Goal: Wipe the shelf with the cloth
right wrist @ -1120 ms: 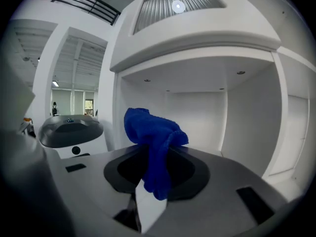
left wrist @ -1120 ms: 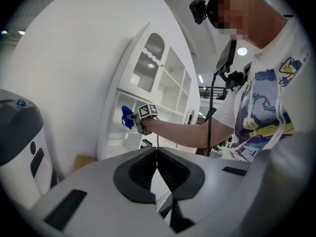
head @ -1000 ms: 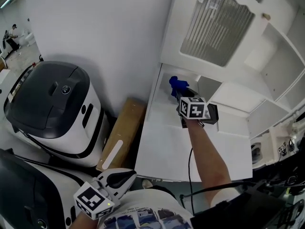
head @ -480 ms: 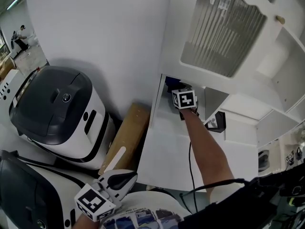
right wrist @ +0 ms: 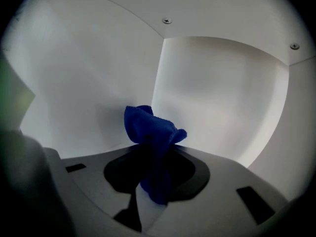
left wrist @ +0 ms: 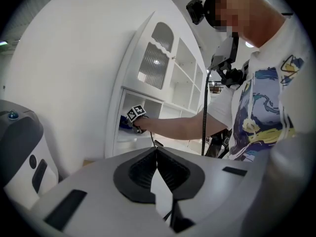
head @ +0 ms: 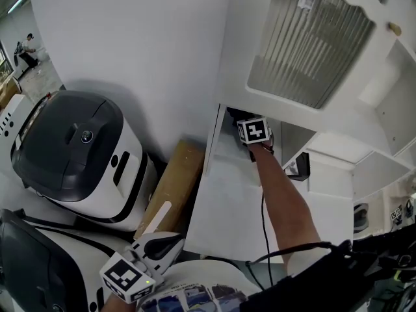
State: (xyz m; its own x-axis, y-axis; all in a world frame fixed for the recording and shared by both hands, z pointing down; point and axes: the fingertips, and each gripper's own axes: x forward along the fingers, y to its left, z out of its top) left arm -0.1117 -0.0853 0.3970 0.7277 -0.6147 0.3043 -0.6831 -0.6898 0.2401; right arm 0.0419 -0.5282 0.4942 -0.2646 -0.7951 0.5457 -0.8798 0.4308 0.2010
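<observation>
Shelf corner [right wrist: 157,78] frames cloth [right wrist: 148,125] clamped in right tongs [right wrist: 155,164], hidden overhead.

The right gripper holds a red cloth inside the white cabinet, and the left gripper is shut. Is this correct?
Not quite: the cloth in the right gripper is blue, not red, as the right gripper view shows. The rest holds.

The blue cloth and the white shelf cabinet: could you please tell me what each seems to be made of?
The blue cloth looks like microfibre or fleece: matte, fuzzy, softly crumpled. The white shelf cabinet looks like painted or laminated board: smooth, faint sheen, screw heads at panel joints.
</observation>
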